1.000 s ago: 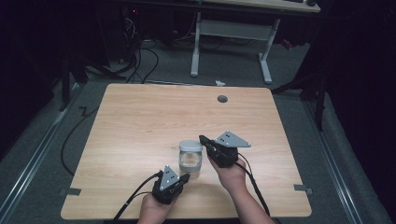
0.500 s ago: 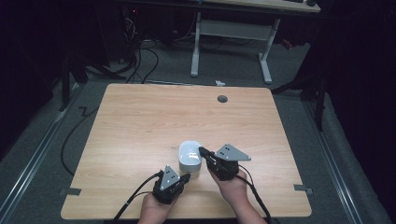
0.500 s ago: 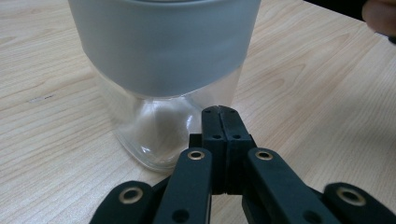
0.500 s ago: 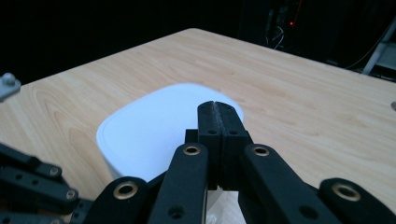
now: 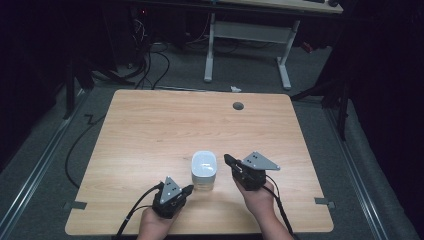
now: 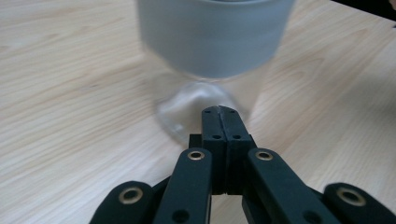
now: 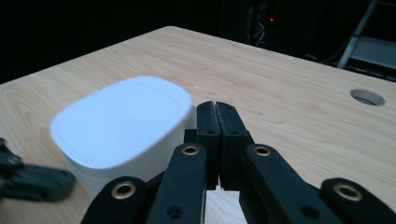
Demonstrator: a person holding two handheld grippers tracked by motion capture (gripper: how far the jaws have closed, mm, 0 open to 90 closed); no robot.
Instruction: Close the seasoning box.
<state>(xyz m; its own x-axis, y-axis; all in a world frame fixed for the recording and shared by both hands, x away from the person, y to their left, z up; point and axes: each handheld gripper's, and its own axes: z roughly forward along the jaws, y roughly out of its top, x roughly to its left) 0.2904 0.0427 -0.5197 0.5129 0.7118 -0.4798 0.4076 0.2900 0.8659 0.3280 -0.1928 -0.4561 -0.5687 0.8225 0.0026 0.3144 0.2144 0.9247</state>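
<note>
- The table (image 5: 150, 130) was light wood with a small round hole (image 5: 238, 106) near its far edge, well beyond both grippers.
- Around it the room was dark, with grey floor, black cables (image 5: 150, 60) and a white desk frame (image 5: 245, 50) at the back.
- No writing or label could be read on anything.
- A clear jar (image 5: 204, 171) with a white lid (image 7: 121, 123) stood between the two grippers (close to both).
- The left gripper (image 5: 187, 190) was clenched on nothing, its tips just in front of the jar's clear base.
- The right gripper (image 5: 227, 159) was also squeezed together, empty, just beside the lid.
</note>
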